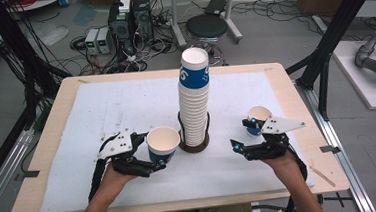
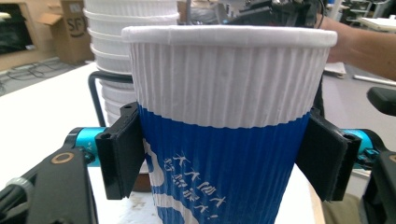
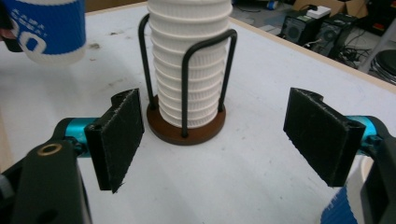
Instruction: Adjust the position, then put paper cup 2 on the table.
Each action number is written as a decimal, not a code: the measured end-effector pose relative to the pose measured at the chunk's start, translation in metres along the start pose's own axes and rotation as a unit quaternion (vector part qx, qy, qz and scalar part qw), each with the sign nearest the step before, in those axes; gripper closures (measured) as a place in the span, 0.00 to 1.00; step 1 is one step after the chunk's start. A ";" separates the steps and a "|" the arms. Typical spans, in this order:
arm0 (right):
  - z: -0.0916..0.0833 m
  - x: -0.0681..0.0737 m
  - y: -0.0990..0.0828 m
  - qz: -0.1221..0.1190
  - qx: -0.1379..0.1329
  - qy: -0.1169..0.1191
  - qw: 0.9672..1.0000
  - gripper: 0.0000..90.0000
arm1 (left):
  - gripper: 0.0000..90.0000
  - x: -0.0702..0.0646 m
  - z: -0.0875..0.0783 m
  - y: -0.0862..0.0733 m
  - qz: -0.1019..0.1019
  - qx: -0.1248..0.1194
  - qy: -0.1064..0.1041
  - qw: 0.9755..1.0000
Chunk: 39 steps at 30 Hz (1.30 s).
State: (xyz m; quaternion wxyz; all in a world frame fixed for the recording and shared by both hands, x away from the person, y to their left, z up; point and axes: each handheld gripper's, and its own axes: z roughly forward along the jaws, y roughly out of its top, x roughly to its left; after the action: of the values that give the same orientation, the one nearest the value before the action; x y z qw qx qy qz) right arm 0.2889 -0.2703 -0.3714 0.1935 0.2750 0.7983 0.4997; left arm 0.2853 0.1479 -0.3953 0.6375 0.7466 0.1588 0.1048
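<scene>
A person seated at a wooden table [image 1: 49,161] covered by a white mat [image 1: 126,105] is working two hand-held grippers on either side of a tall stack of paper cups [image 1: 194,98]. The stack is standing upright in a black wire holder on a round brown base [image 3: 187,128] near the middle of the mat, its top cup showing a blue band.

The left gripper [image 1: 147,156] is clamping a single blue-and-white ribbed paper cup [image 1: 163,144], its black pads [image 2: 122,149] pressing against the blue lower half on both sides. That cup is being held upright, mouth up, just to the left of the holder's base; in the right gripper view its bottom is hanging clear of the mat.

The right gripper [image 1: 242,140] is standing open to the right of the holder, its jaws spread wide with nothing between them. Another blue-and-white cup [image 1: 258,118] is sitting just beyond it on the mat.

Behind the table, a black round stool [image 1: 206,27] and computer towers [image 1: 129,17] are standing among cables on the floor.
</scene>
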 end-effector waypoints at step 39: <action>-0.015 -0.005 -0.025 0.019 -0.028 -0.035 0.999 0.23 | 0.26 0.041 -0.036 0.006 -0.001 -0.078 0.065 0.995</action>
State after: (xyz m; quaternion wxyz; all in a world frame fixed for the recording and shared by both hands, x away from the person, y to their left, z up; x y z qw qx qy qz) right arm 0.2776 -0.2931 -0.3877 0.2195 0.3025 0.7711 0.5155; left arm 0.3110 0.1956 -0.3858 0.6821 0.6862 0.1921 0.1640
